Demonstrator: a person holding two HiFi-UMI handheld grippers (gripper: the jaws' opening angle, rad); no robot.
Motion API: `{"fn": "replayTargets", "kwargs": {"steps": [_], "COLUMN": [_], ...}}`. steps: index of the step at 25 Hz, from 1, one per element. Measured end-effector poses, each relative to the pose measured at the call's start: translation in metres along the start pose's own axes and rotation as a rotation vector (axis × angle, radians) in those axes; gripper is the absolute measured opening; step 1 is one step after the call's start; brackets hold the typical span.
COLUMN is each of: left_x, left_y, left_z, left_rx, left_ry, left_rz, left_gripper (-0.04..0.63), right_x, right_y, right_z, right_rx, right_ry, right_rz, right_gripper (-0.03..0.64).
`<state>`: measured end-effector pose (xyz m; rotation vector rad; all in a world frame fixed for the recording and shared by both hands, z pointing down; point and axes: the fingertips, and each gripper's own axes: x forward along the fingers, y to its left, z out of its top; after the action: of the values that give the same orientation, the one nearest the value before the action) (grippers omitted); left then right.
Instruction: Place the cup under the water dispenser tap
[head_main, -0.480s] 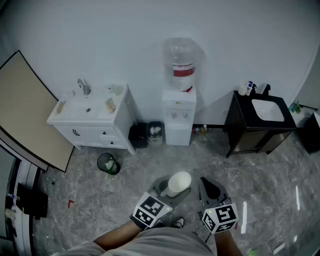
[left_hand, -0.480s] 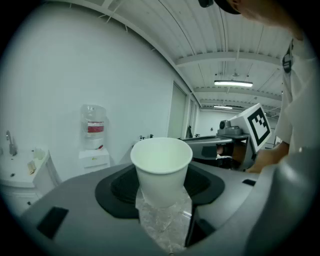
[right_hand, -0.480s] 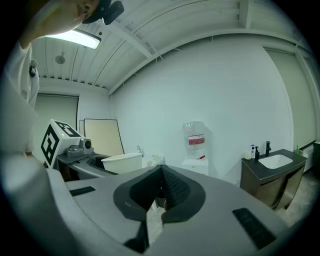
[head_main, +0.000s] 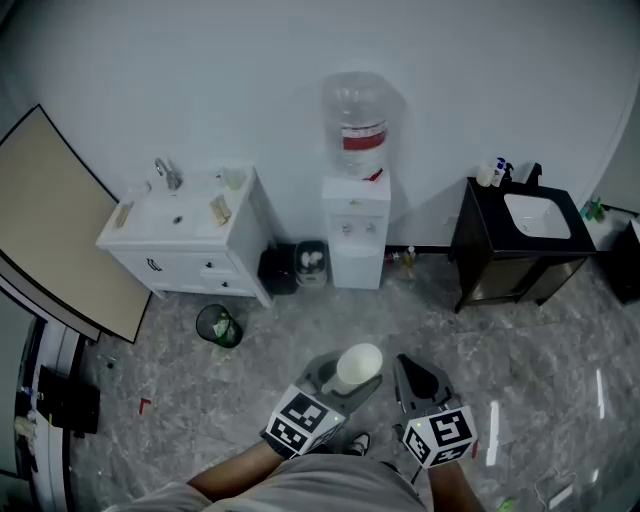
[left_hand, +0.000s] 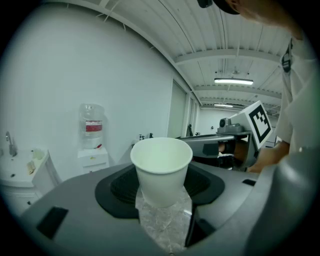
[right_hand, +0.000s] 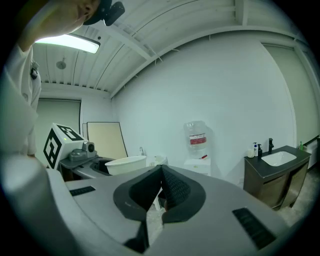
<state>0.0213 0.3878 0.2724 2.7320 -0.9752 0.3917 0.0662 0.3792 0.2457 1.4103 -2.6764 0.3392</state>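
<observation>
A white paper cup (head_main: 358, 365) stands upright between the jaws of my left gripper (head_main: 346, 378), which is shut on its lower wall. Seen from the left gripper view, the cup (left_hand: 161, 169) is empty and the pads press its sides. The water dispenser (head_main: 355, 235), white with a clear bottle (head_main: 362, 118) on top, stands against the far wall, well apart from the cup. My right gripper (head_main: 413, 378) hovers just right of the cup, its jaws closed together on nothing (right_hand: 160, 175). The right gripper view also shows the cup (right_hand: 125, 164) and the dispenser (right_hand: 197, 161).
A white vanity with a basin (head_main: 180, 225) stands left of the dispenser, a black vanity with a sink (head_main: 520, 235) right of it. A dark bin (head_main: 280, 270) sits beside the dispenser and a round waste bin (head_main: 218, 327) on the marble floor. A beige board (head_main: 50, 220) leans at left.
</observation>
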Motion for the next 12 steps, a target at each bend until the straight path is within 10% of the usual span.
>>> {"fn": "replayTargets", "kwargs": {"steps": [12], "left_x": [0.04], "left_y": [0.041], "left_z": [-0.009], "left_rx": [-0.012], "left_ry": [0.002], "left_rz": [0.055], "left_gripper": [0.259], "right_x": [0.026], "right_y": [-0.028], "right_z": [0.004], "right_rx": [0.039], "right_ry": [-0.048], "right_rz": [0.029], "right_gripper": [0.017]}}
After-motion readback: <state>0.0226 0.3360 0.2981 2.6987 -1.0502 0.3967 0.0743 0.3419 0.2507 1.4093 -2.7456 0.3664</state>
